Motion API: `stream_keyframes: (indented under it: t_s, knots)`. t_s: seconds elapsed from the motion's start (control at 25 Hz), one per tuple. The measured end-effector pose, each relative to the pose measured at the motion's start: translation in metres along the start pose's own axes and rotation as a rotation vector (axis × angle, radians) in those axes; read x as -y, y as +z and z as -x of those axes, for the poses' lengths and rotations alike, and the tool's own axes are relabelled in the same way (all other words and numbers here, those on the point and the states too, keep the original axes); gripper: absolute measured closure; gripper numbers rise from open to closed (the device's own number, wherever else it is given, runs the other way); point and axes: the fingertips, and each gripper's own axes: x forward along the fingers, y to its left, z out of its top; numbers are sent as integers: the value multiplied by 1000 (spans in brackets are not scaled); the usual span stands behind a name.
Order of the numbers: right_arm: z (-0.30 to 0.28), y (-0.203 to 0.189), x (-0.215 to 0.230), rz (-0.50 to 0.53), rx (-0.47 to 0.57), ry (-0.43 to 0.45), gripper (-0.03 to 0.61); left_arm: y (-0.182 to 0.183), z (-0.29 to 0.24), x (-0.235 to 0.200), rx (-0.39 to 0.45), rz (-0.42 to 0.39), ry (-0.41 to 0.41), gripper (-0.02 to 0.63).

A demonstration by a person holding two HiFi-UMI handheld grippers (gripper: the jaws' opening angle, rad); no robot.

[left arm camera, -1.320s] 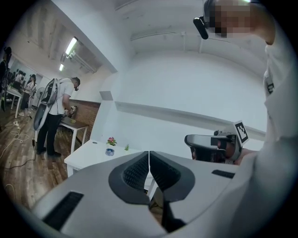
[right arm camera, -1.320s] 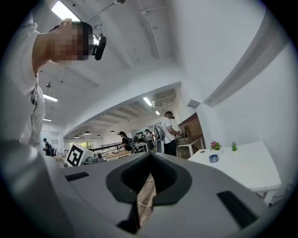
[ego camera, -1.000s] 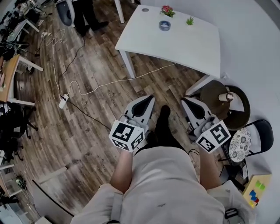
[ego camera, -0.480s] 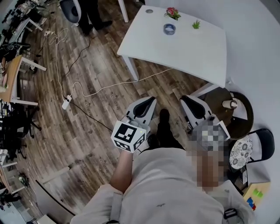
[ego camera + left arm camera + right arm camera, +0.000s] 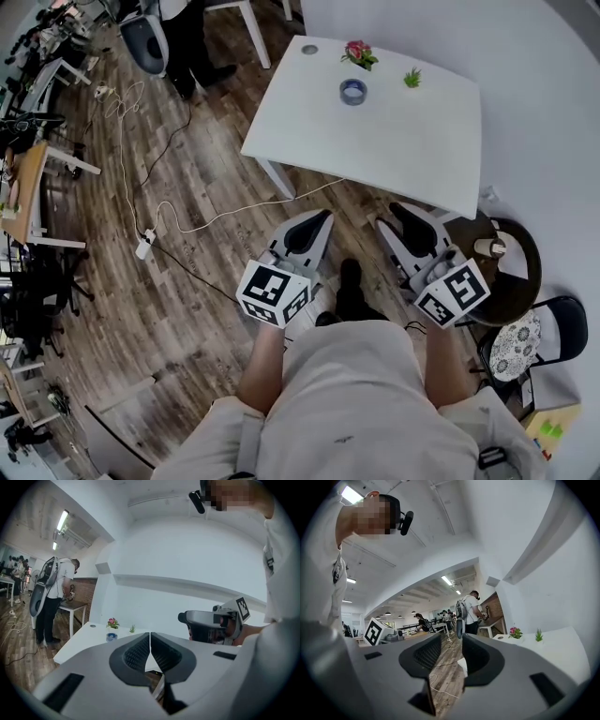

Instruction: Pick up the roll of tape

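A blue-grey roll of tape (image 5: 353, 91) lies flat near the far edge of the white table (image 5: 375, 141); the left gripper view shows the roll of tape (image 5: 111, 637) small and far ahead. My left gripper (image 5: 325, 215) hangs over the floor just short of the table's near edge, jaws closed with nothing between them. My right gripper (image 5: 386, 211) is beside it, also short of the table; its jaws are opening and stand apart with only floor showing through the gap. Both are far from the tape.
A pink flower pot (image 5: 357, 52) and a small green plant (image 5: 411, 77) stand behind the tape. A white cable (image 5: 234, 208) runs across the wooden floor under the table. A round brown stool (image 5: 487, 246) and black chair (image 5: 548, 319) are at right. People stand at desks far left.
The table has come nearer as the person walks toward it, both grippers carried forward. The right gripper's jaws have parted.
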Motion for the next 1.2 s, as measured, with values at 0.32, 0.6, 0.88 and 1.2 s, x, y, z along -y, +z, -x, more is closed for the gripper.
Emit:
stream_keyframes:
  t_s: [0.32, 0.6, 0.88, 1.2]
  knots:
    - [-21, 11, 54, -5, -12, 27, 403, 22, -44, -32, 8, -21, 63, 592]
    - [-41, 16, 86, 1, -19, 59, 397, 31, -67, -55, 20, -24, 119, 592]
    - [-52, 12, 103, -23, -37, 90, 396, 27, -79, -62, 1, -18, 151, 592]
    - [-58, 4, 109, -39, -51, 106, 396, 21, -82, -68, -15, -15, 169, 592]
